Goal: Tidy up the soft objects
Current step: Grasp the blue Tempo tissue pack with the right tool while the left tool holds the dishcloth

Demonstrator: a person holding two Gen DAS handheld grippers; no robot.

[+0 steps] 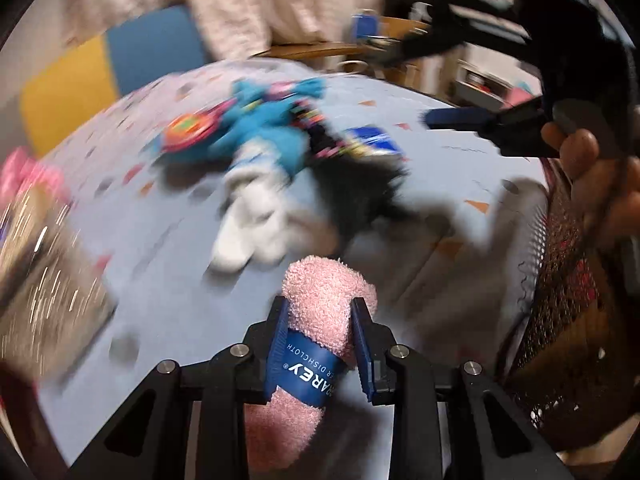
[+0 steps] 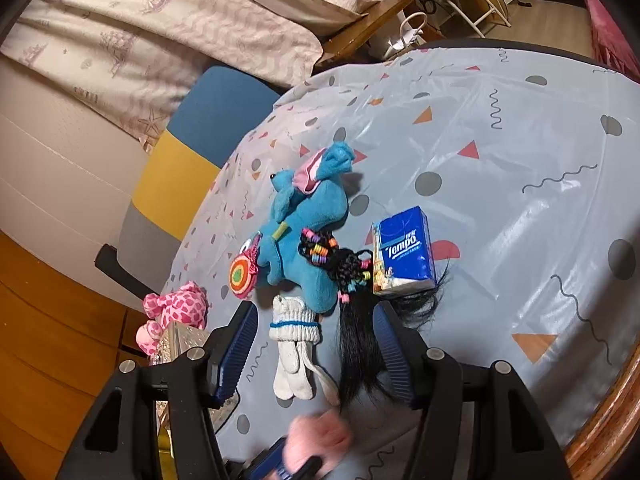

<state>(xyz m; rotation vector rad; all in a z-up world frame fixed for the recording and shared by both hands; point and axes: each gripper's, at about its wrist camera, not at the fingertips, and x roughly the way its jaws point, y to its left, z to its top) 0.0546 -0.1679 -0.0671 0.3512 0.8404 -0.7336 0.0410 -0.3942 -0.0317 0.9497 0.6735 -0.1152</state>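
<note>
The left gripper [image 1: 320, 336] clamps the pink dishcloth [image 1: 320, 308], the right gripper [image 2: 316, 344] gapes empty, while blue plush [image 2: 304, 224], glove [image 2: 294, 344] and wig [image 2: 356, 336] still wait mid-table [image 2: 520, 160].

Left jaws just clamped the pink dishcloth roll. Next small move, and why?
Probably lift it and swing toward the black mesh basket at right. The left gripper is shut on the pink dishcloth roll, gripped mid-roll at its blue band, and the basket sits close by.

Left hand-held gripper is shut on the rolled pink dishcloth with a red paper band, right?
Not quite: the band is blue. The left wrist view shows the left hand-held gripper shut on the rolled pink dishcloth, wrapped in a blue paper band.
</note>
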